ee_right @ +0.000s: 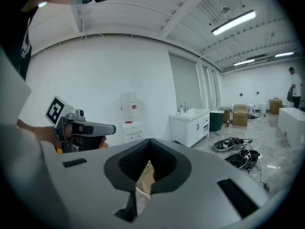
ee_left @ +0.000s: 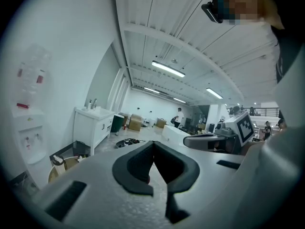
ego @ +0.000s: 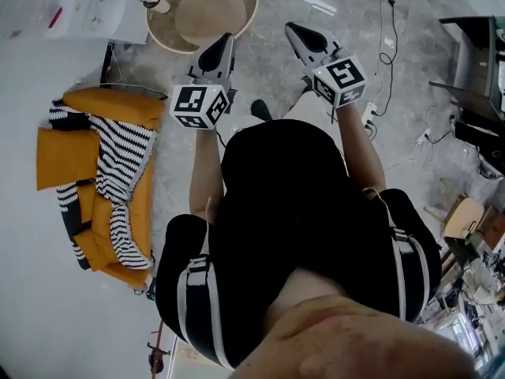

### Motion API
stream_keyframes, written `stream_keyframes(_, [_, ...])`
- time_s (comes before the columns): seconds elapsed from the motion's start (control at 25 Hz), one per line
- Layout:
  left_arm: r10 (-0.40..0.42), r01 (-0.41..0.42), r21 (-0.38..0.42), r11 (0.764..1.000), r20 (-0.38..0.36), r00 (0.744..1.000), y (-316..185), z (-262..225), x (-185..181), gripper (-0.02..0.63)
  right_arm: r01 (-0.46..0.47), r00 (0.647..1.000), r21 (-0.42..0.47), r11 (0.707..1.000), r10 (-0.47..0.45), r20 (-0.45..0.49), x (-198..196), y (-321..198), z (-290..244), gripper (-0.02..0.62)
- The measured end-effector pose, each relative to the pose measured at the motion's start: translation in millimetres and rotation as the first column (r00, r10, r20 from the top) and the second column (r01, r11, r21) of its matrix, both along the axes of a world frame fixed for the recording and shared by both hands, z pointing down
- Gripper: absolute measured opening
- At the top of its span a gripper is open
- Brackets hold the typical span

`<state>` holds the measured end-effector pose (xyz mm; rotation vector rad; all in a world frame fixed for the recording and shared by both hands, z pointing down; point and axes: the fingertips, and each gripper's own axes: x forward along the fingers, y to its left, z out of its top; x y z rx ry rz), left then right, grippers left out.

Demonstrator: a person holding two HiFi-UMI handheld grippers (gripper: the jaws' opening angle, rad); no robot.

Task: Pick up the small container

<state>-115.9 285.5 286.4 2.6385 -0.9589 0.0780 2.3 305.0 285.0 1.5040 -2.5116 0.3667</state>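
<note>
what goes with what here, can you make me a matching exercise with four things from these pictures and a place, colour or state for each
1 small container
2 cushions
3 left gripper
4 sink cabinet

a white, tap on top
b jaws shut
c orange with black and white stripes
d on the round table

Pairs: 1-d, 2-c, 3-b, 4-a

The round table (ego: 251,14) lies just ahead. Seen from above, the left gripper (ego: 226,38) overlaps its near rim, while the right gripper (ego: 290,28) hangs over bare floor just beside it. A wide disc (ego: 209,14) fills the table's middle, crowding the container (ego: 158,3) against the left rim. Cables (ego: 392,30) trail on the floor to the right, and a couch (ego: 95,172) sits well apart on the left.
</note>
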Motion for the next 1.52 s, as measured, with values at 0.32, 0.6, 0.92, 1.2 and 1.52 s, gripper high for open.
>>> stream_keyframes(0.32, [-0.023, 0.023, -0.052, 0.998, 0.017, 1.0, -24.8, 25.1, 32.1, 0.017, 0.022, 0.999, -0.042, 0.999, -0.02, 0.048, 34.8, -28.8, 22.3, 0.002])
stream_keyframes(0.6, [-0.124, 0.127, -0.063, 0.99, 0.05, 0.991, -88.5, 22.4, 84.0, 0.017, 0.099, 0.992, -0.013, 0.995, -0.098, 0.078, 89.2, -104.7, 12.4, 0.002])
stream_keyframes(0.92, [-0.182, 0.182, -0.008, 0.983, 0.041, 0.983, -164.1, 9.2, 157.3, 0.017, 0.248, 0.963, -0.019, 0.969, -0.244, 0.114, 133.6, -186.6, 9.2, 0.002])
stream_keyframes(1.2, [-0.248, 0.255, -0.078, 0.964, 0.094, 0.964, -189.0, 36.1, 169.9, 0.017, 0.309, 0.944, -0.077, 0.948, -0.296, 0.146, 144.2, -228.1, 30.3, 0.002])
stream_keyframes(1.52, [-0.288, 0.297, -0.115, 0.948, 0.089, 0.954, -248.2, 72.5, 129.3, 0.017, 0.336, 0.938, -0.13, 0.933, -0.319, 0.132, 105.8, -286.8, 56.2, 0.002])
